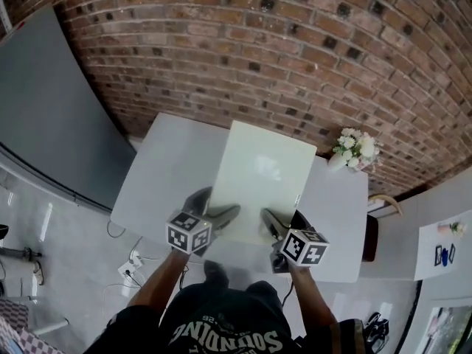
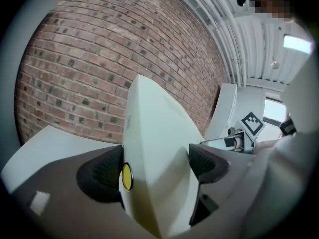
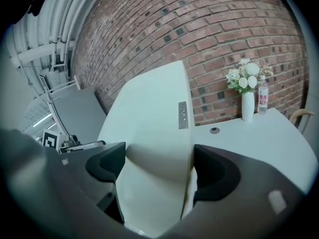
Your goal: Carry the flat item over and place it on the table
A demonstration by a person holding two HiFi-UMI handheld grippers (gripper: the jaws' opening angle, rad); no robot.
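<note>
Left gripper: jaws closed onto the near edge of the flat item, dark pads pressed to both faces. A small yellow dot sits on the item at the left pad.

Right gripper: same grip on the same edge, pads bearing on both faces.

Both hold the near short edge side by side, left toward one corner and right toward the other. Neither is nearer the load.

Long axis of the item runs straight away from the jaws toward the brick wall. The pale panel hangs over the white table, far end seemingly raised. Cannot tell whether any edge touches the top. Judged not yet laid down; lowering would mean dropping the far end first and keeping both grippers level.

Counts: one flat item, one table, two grippers. Off to the right, well apart from the panel: one vase of flowers, one bottle just beside it.
</note>
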